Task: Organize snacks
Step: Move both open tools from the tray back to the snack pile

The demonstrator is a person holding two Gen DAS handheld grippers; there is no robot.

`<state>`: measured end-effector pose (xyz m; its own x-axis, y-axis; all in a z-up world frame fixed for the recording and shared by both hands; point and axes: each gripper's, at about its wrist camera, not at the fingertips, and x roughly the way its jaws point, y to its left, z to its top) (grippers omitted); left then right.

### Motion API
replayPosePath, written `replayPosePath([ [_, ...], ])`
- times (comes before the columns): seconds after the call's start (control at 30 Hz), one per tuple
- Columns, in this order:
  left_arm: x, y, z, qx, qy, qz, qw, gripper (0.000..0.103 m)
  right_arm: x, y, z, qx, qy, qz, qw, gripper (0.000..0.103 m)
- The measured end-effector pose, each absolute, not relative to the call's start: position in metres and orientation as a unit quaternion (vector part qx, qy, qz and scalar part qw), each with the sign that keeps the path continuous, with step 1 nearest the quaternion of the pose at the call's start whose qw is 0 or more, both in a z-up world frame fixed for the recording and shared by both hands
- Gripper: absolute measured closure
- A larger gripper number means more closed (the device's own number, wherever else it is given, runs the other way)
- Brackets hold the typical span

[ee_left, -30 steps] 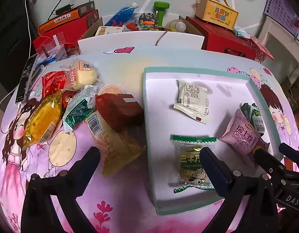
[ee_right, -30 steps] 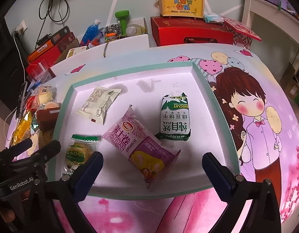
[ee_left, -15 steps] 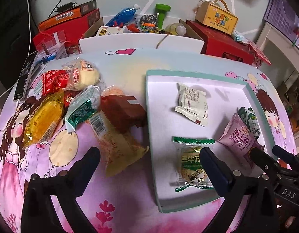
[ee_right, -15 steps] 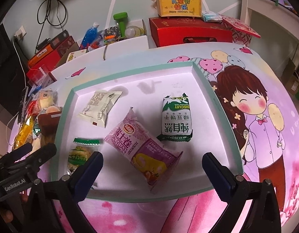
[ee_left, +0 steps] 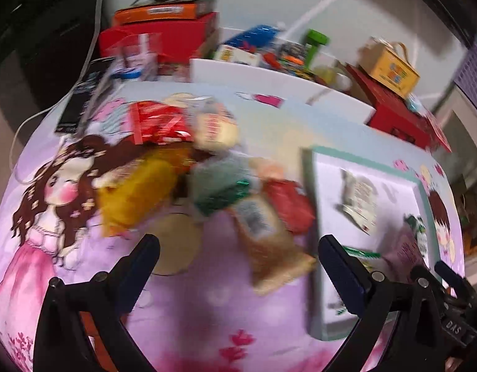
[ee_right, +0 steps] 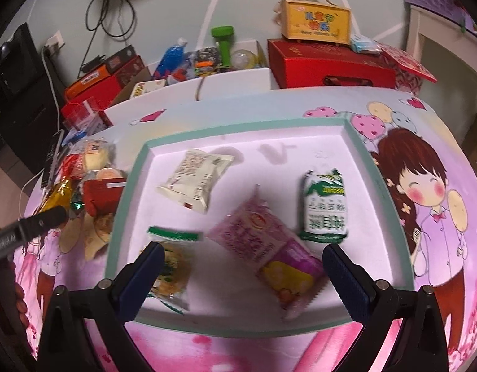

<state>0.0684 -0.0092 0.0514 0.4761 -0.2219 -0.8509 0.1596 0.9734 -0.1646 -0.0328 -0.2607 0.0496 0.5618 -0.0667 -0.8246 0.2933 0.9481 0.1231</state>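
A white tray with a teal rim [ee_right: 139, 170] [ee_left: 314, 217] holds a pink cake packet [ee_right: 269, 248], a green-and-white biscuit packet [ee_right: 323, 207], a white packet [ee_right: 195, 179] and a green-topped cookie packet [ee_right: 172, 263]. Left of the tray lies a pile of loose snacks: a tan packet [ee_left: 266, 238], a dark red one [ee_left: 289, 204], a green one [ee_left: 220, 186], a yellow one [ee_left: 136, 195]. My left gripper [ee_left: 237, 259] is open and empty above the table before the pile. My right gripper [ee_right: 241, 266] is open and empty over the tray's near edge.
Red boxes [ee_right: 328, 65], a yellow carton [ee_right: 316, 20], a green dumbbell [ee_right: 223, 40] and clutter line the back behind a white box rim [ee_right: 189, 102]. A dark phone-like object [ee_left: 80, 99] lies at the table's left edge. The left wrist view is blurred.
My left gripper has swung left, off the tray and toward the snack pile. My right gripper has shifted slightly left over the tray. Both stay open.
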Motion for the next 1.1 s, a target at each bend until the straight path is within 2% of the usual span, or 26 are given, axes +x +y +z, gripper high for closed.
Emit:
replayPosePath([
  [0.47, 0.092, 0.076, 0.045, -0.077, 0.511, -0.048, 0.855, 0.001, 0.001, -0.200, 0.056, 0.106, 0.440, -0.029, 0.891, 0.000],
  [0.87, 0.113, 0.079, 0.036, -0.066, 0.510, -0.057, 0.856, 0.001, 0.040, -0.141, 0.054, 0.034, 0.442, 0.013, 0.896, 0.000],
  [1.1, 0.127, 0.068, 0.026, -0.050, 0.514, -0.068, 0.854, 0.002, 0.063, -0.111, 0.045, -0.001, 0.446, 0.031, 0.894, 0.013],
])
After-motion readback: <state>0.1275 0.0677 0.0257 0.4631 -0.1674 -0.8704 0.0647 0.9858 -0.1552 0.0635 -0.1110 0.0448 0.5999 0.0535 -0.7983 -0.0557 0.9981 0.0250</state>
